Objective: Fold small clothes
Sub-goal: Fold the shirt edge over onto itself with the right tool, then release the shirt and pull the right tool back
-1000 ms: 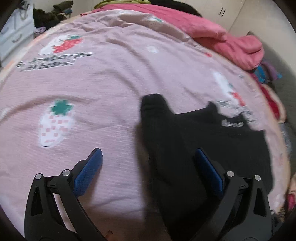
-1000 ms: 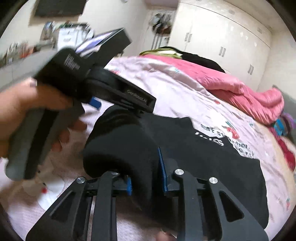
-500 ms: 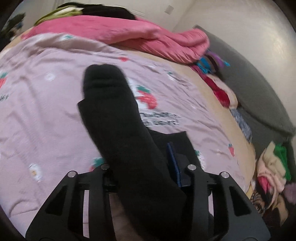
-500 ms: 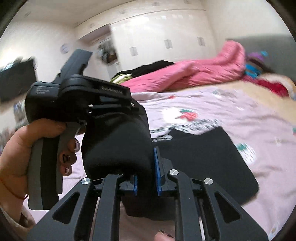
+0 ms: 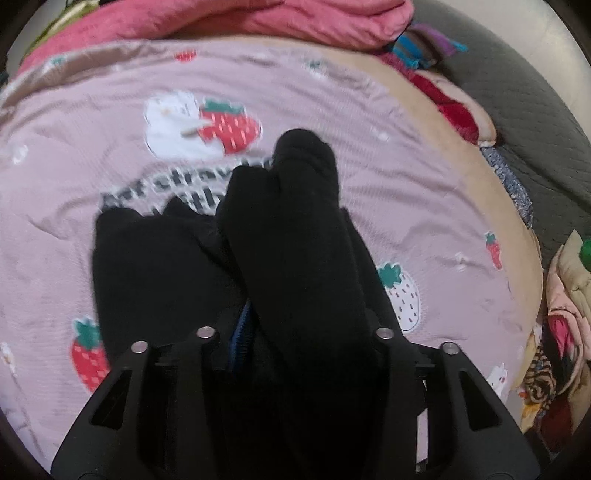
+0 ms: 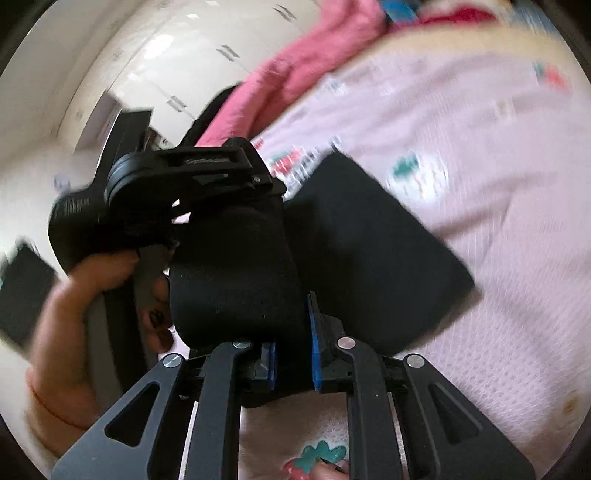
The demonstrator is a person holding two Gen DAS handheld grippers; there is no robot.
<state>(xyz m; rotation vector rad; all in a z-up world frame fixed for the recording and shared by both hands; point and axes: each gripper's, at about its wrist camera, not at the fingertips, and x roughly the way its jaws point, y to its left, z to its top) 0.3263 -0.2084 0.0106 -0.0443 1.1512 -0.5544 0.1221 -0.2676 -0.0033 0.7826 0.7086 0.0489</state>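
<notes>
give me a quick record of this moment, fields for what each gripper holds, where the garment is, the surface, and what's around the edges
left gripper: shut on the black garment
right gripper: shut on the same black garment, opposite the left one
garment state: one part lifted between the two grippers, the rest lying flat on the bed
surface: pink strawberry-print bedsheet
behind: pink quilt bunched at the far edge
right side: pile of mixed clothes
blur: right wrist view is motion-blurred
</notes>
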